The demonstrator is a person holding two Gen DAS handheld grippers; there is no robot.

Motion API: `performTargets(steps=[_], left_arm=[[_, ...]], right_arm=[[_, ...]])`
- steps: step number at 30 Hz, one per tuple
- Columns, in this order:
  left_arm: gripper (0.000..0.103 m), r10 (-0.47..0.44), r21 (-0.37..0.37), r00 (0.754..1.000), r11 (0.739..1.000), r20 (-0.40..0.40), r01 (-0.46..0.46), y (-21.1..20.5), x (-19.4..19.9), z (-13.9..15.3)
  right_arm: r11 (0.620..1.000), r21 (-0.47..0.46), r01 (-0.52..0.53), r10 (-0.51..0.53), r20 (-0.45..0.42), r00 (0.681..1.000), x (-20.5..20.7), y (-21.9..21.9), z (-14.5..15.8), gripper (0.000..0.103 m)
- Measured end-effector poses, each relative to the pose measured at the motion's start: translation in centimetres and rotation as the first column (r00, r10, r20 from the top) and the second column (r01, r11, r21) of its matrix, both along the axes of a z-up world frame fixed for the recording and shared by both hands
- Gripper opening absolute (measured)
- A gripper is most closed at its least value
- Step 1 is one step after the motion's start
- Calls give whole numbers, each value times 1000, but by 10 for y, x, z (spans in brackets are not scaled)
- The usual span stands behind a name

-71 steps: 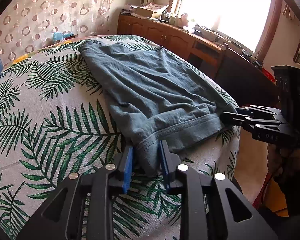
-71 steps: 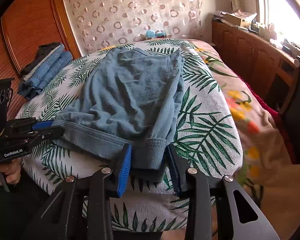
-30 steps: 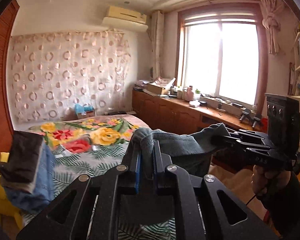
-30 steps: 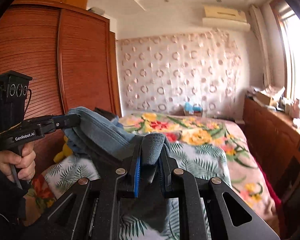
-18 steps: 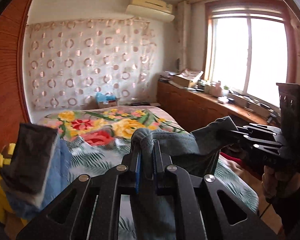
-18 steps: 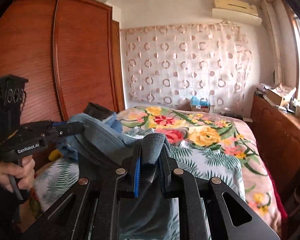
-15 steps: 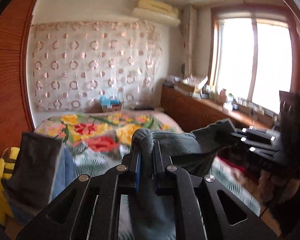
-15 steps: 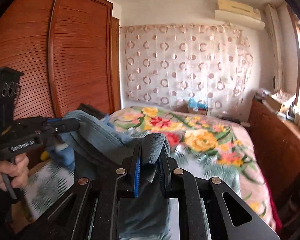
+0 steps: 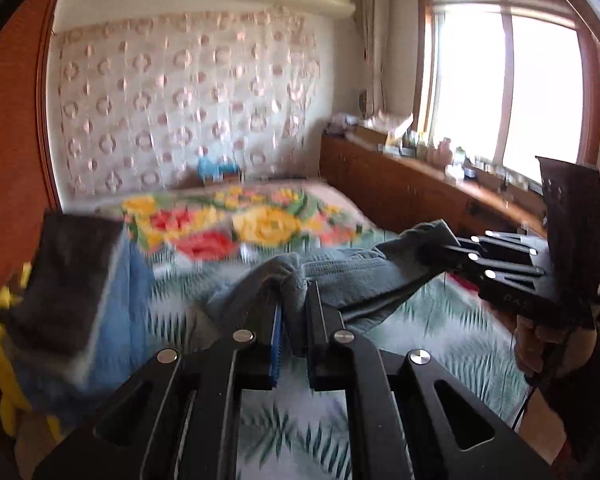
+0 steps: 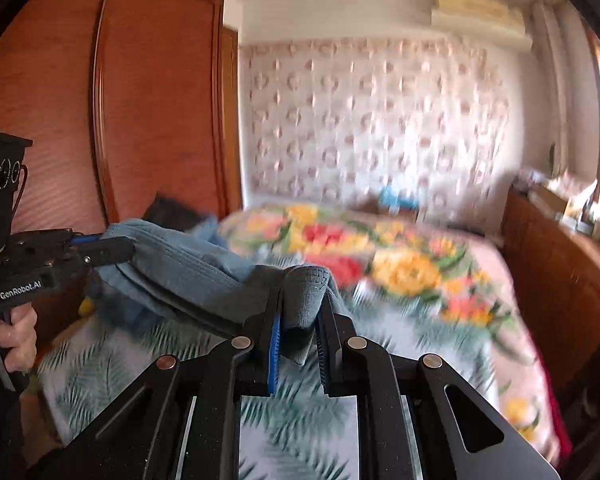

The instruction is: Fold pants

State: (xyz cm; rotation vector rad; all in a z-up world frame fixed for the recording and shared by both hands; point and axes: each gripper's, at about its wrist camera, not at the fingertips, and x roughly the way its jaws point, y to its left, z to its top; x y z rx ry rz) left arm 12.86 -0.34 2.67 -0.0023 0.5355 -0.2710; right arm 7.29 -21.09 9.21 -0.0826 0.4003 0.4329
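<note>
Above the bed [image 9: 440,320], I hold the grey-blue pants [image 9: 340,276] by the ribbed waistband, left gripper [image 9: 294,312] clamped on one corner, right gripper [image 10: 298,316] on the other at three o'clock. Soft knit sags between them. No fold looks made yet; laying down and folding remain, I judge.

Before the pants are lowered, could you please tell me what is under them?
Under the pants, held up by the left hand-held gripper and right hand-held gripper, lies the leaf-print bedspread. What sits directly beneath the hanging cloth is hidden.
</note>
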Motion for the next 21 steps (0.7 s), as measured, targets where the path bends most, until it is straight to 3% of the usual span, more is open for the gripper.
performTargets(steps=[5, 11, 17, 21], left_arm=[[10, -17, 2, 998, 1000, -67, 17, -6, -24, -36], [10, -27, 5, 996, 1000, -86, 28, -9, -44, -46], [10, -13, -33, 992, 999, -122, 9, -3, -62, -69], [10, -4, -17, 988, 1000, -153, 2, -5, -70, -88]], right_arm=[[999, -36, -19, 16, -94, 995, -8, 8, -30, 15], [999, -47, -27, 21, -114, 993, -30, 4, -23, 15], [999, -20, -35, 32, -145, 989, -41, 1, -47, 15], [999, -14, -36, 33, -179, 983, -46, -2, -64, 15]])
